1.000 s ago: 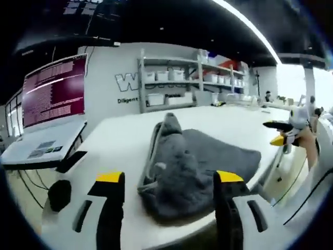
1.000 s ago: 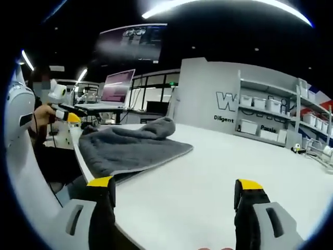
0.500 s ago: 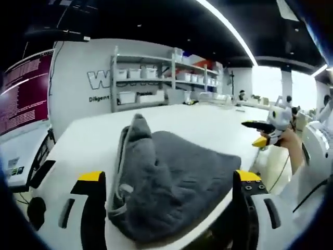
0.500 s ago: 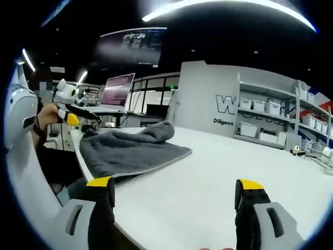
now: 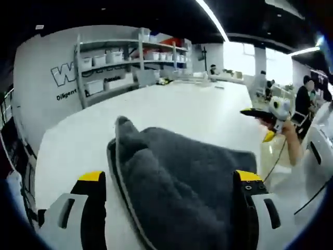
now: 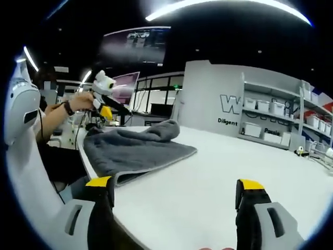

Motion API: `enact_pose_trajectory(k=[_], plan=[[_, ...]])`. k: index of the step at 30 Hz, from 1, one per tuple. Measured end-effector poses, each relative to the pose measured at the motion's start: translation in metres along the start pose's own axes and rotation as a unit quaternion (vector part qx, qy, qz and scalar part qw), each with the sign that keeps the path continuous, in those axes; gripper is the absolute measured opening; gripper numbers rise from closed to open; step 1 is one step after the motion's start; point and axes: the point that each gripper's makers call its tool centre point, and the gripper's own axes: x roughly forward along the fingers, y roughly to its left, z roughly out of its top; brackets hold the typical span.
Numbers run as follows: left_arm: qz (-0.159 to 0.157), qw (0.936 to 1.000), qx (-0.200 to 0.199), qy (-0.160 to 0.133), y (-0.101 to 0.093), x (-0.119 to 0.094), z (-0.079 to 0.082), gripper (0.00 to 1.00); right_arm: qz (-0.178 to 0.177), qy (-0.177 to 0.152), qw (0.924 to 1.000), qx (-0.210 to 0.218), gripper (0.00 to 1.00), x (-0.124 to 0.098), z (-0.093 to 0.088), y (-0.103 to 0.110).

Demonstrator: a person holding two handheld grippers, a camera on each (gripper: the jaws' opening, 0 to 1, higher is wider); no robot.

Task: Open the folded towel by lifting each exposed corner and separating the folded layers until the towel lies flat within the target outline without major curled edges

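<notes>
Now the grey towel (image 5: 182, 182) lies bunched between the left tongs' (image 5: 169, 179) wide tips, right tongs (image 6: 177, 187) also wide.

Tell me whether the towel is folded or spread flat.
Folded: the grey towel lies doubled in layers, one end bunched up.

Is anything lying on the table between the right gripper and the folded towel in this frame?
Nothing visible does. In the right gripper view, the right gripper has open jaws over bare white table, and the grey towel lies ahead to the left with no object between. The left gripper hovers at the towel's far side.
</notes>
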Motion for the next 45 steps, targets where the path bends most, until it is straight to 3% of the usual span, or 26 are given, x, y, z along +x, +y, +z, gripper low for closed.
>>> enact_pose_trajectory(k=[1,3,6,9,12,17,20,23,26,27,28,29,30,33,36,39,42,45], plan=[[-0.001,0.9996,0.013,0.024,0.016,0.017,-0.001,0.99,0.001,-0.002,1.0,0.0,0.99,0.0,0.0,0.001],[-0.001,0.9991,0.0,0.041,0.034,0.039,-0.001,0.99,0.001,-0.005,1.0,0.001,0.99,-0.002,0.002,0.001],[-0.01,0.9982,0.001,0.059,0.054,0.067,-0.002,0.95,-0.001,-0.009,1.0,0.001,0.99,-0.005,0.003,0.0],[-0.021,0.9971,-0.013,0.071,0.064,0.085,-0.003,0.84,-0.006,-0.012,0.9999,0.002,0.99,-0.008,0.003,-0.003],[-0.04,0.9974,-0.051,0.031,0.066,0.101,0.015,0.65,-0.017,-0.011,0.9998,0.003,0.99,-0.012,0.0,-0.007],[-0.019,0.9979,-0.052,0.034,0.074,0.104,0.017,0.23,-0.027,-0.007,0.9996,0.003,0.98,-0.015,-0.005,-0.012],[-0.002,0.9983,-0.046,0.037,0.073,0.094,0.017,0.06,-0.03,-0.007,0.9995,0.004,0.98,-0.017,-0.005,-0.014],[0.031,0.9971,-0.056,0.041,0.087,0.084,0.017,0.04,-0.032,-0.009,0.9994,0.006,0.98,-0.016,-0.005,-0.014],[0.094,0.9915,-0.041,0.08,0.106,0.063,0.009,0.04,-0.029,-0.011,0.9995,0.006,0.98,-0.015,-0.004,-0.012],[0.126,0.9869,-0.023,0.098,0.115,0.052,0.006,0.04,-0.027,-0.012,0.9995,0.006,0.98,-0.015,-0.004,-0.011],[0.133,0.9856,-0.019,0.103,0.116,0.049,0.004,0.04,-0.027,-0.012,0.9996,0.006,0.98,-0.015,-0.004,-0.01],[0.167,0.9777,0.008,0.128,0.124,0.035,0.001,0.04,-0.025,-0.012,0.9996,0.006,0.97,-0.014,-0.005,-0.009],[0.18,0.9739,0.016,0.138,0.124,0.03,-0.003,0.04,-0.024,-0.011,0.9996,0.005,0.97,-0.013,-0.005,-0.008],[0.231,0.953,0.048,0.191,0.139,0.011,-0.016,0.04,-0.021,-0.008,0.9997,0.005,0.97,-0.011,-0.007,-0.006],[0.24,0.9441,0.049,0.221,0.143,0.008,-0.033,0.04,-0.018,-0.008,0.9998,0.005,0.97,-0.01,-0.007,-0.005],[0.249,0.9305,0.085,0.255,0.146,0.013,-0.051,0.05,-0.013,-0.01,0.9999,0.001,0.97,-0.009,-0.005,-0.001],[0.247,0.9273,0.102,0.262,0.143,0.018,-0.058,0.08,-0.012,-0.01,0.9999,0.001,0.97,-0.008,-0.004,0.0],[0.26,0.9221,0.123,0.259,0.144,0.014,-0.054,0.22,-0.013,-0.007,0.9999,0.0,0.97,-0.009,-0.005,0.0]])
